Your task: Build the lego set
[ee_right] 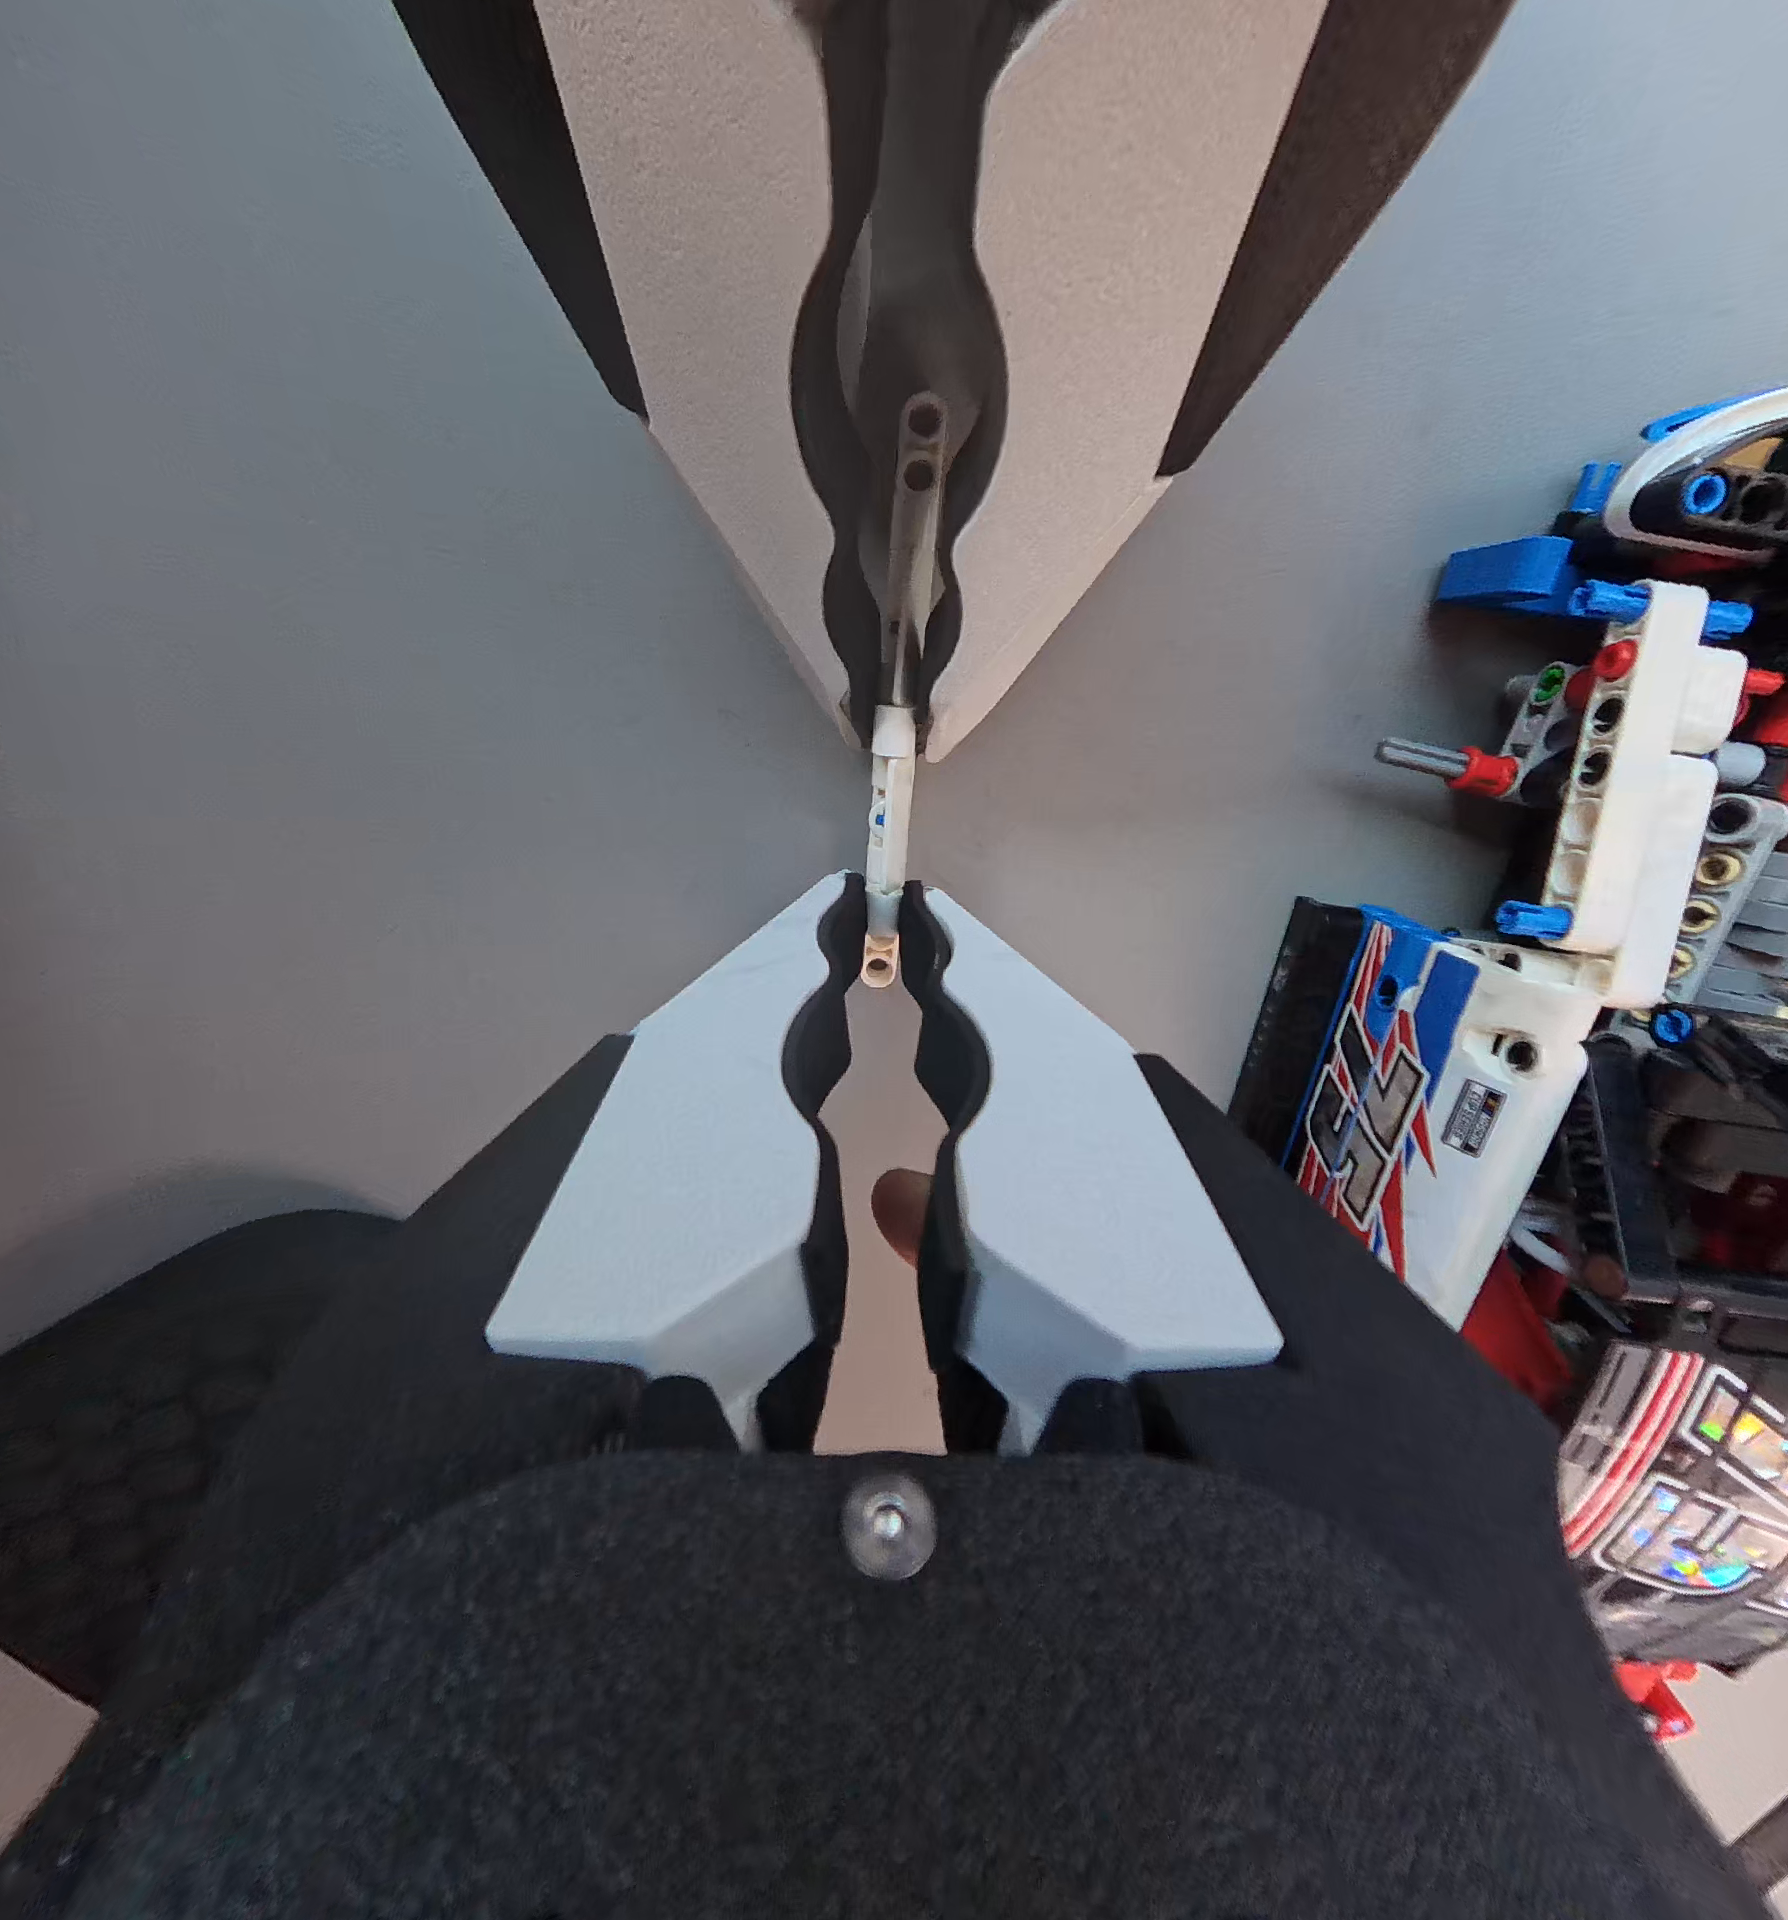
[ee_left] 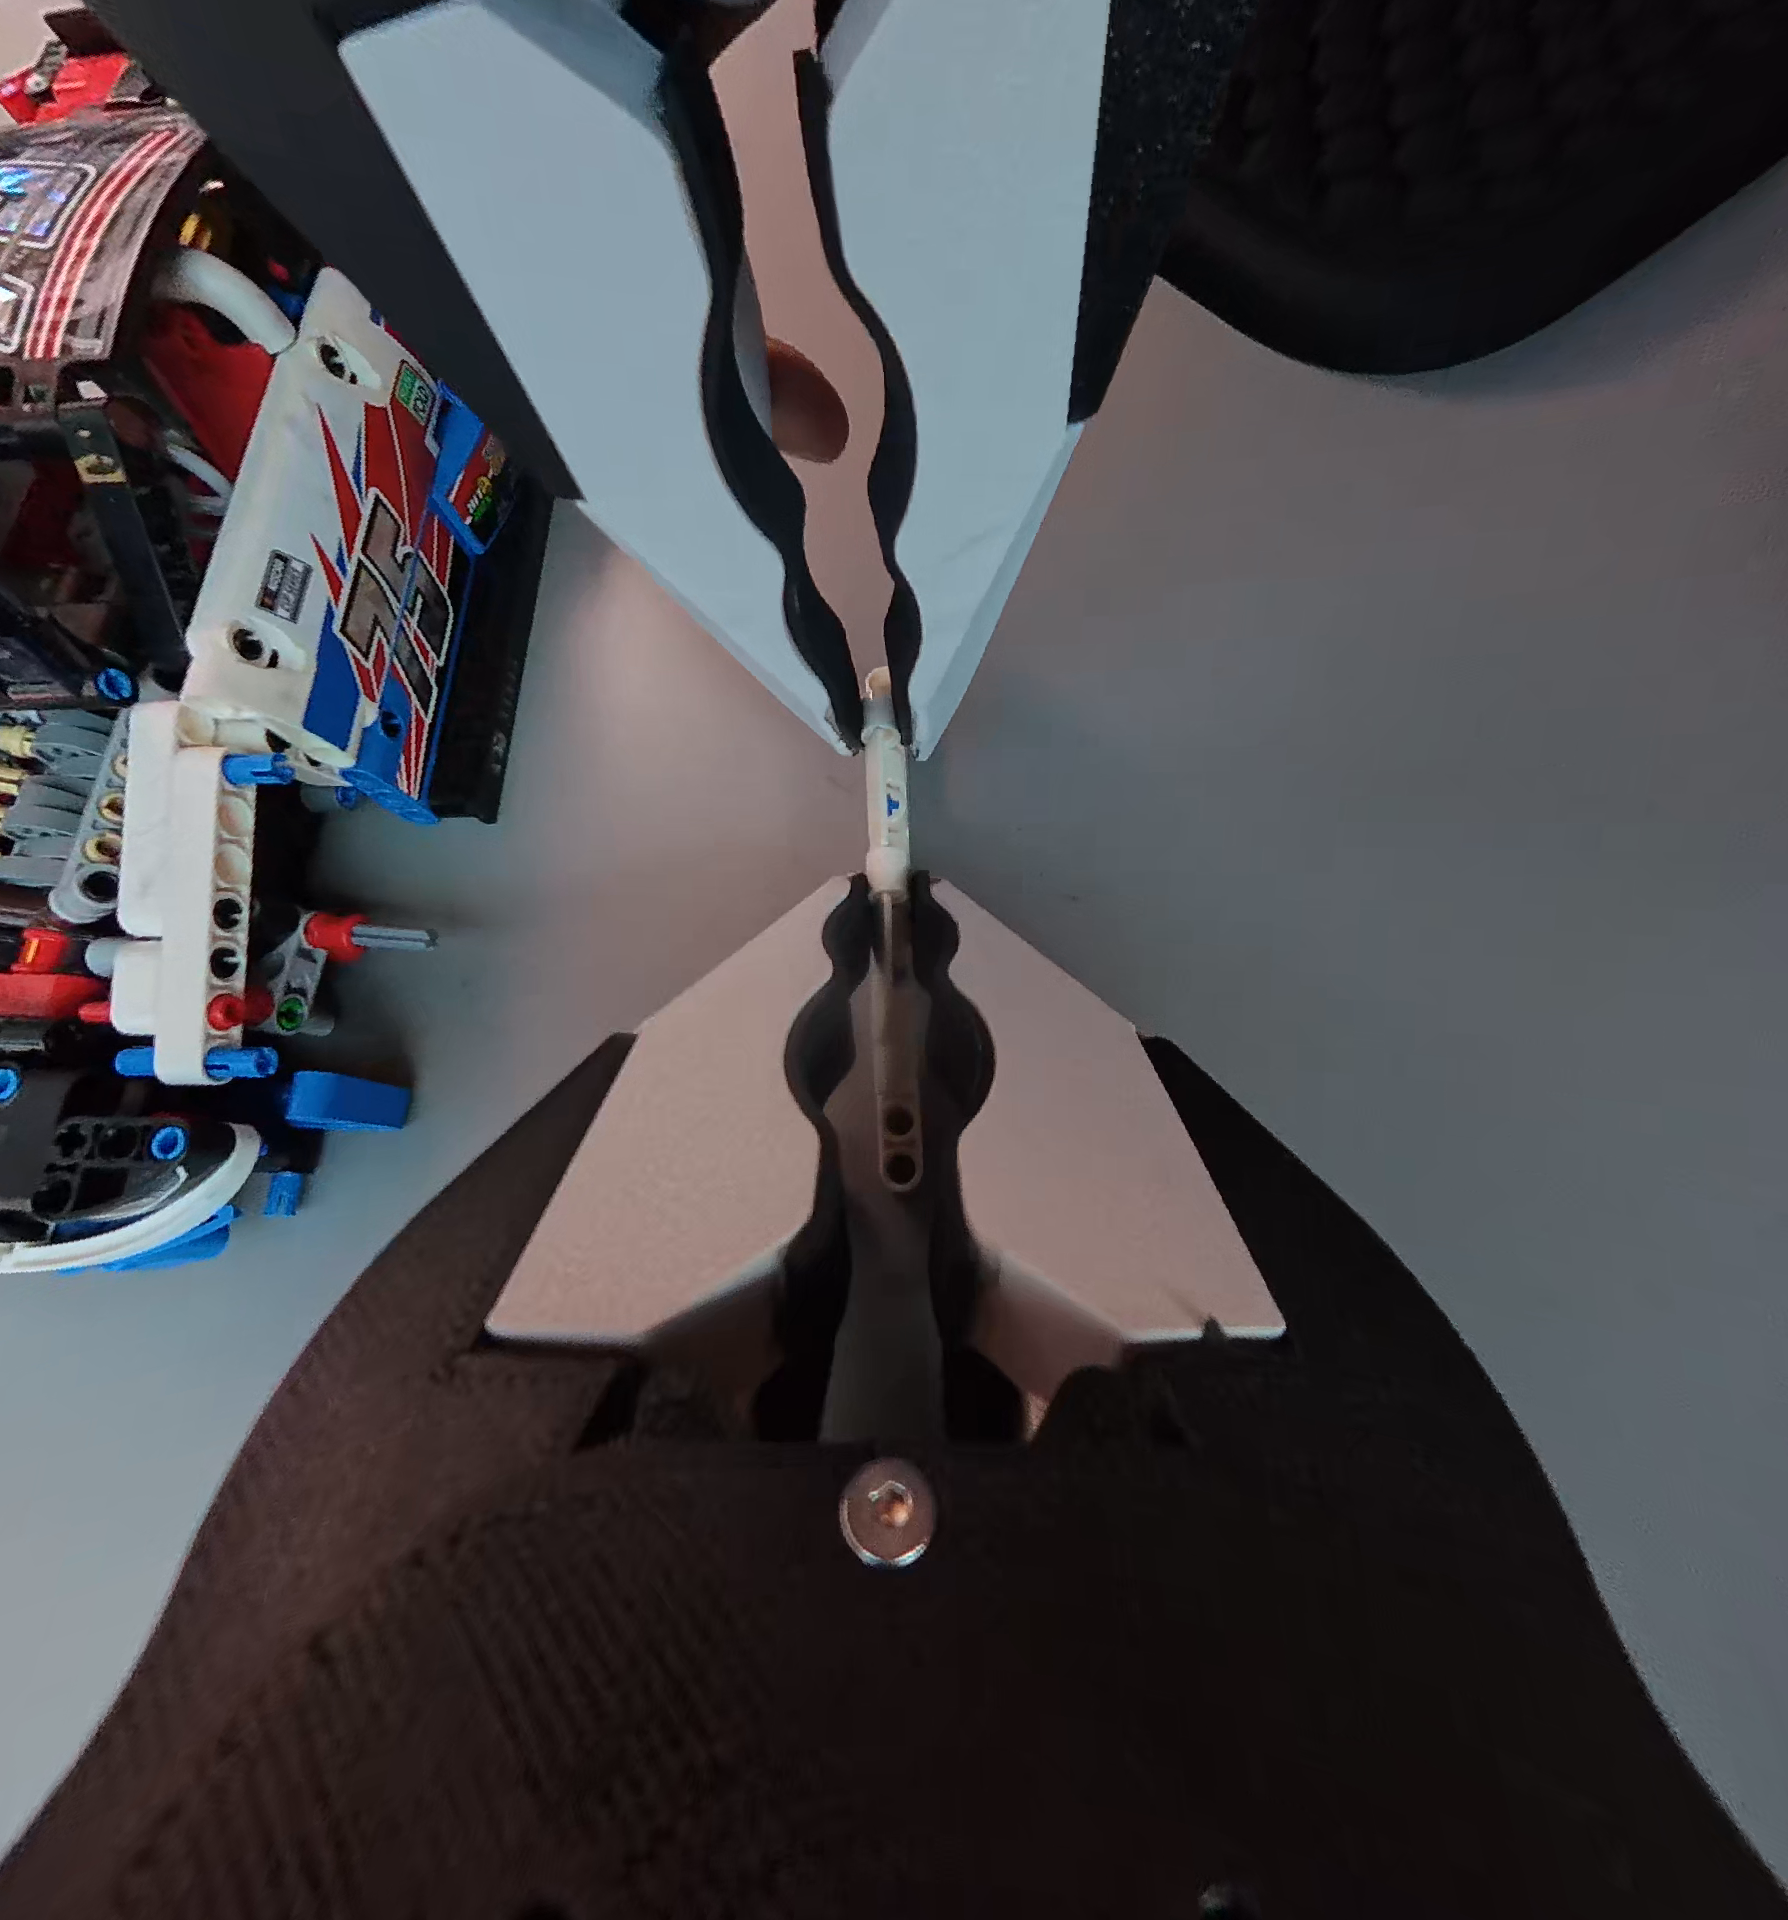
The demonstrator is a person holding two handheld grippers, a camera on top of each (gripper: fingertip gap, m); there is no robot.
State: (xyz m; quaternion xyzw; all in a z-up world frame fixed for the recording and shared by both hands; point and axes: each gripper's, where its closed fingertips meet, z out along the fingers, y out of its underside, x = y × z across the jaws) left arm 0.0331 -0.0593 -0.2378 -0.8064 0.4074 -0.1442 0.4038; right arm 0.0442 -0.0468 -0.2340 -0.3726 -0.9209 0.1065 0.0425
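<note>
- Both grippers meet tip to tip over the grey bench [ee_left: 1389, 935], each one pinching an end of the same little white lego piece [ee_left: 888, 805].
- Left gripper [ee_left: 885, 883] is clamped on one end of it. A thin grey beam [ee_left: 898, 1091] with round holes runs back between its fingers.
- Right gripper [ee_right: 882, 883] is closed tight on the opposite end, with a small tan connector [ee_right: 879, 951] poking out just behind its tips.
- The white piece hangs in the air above the bench, not touching it as far as I can tell.
- The half-built lego car [ee_left: 142, 779], white, blue and red with stickers, sits off to the bench's side, well apart from the grippers.
</note>
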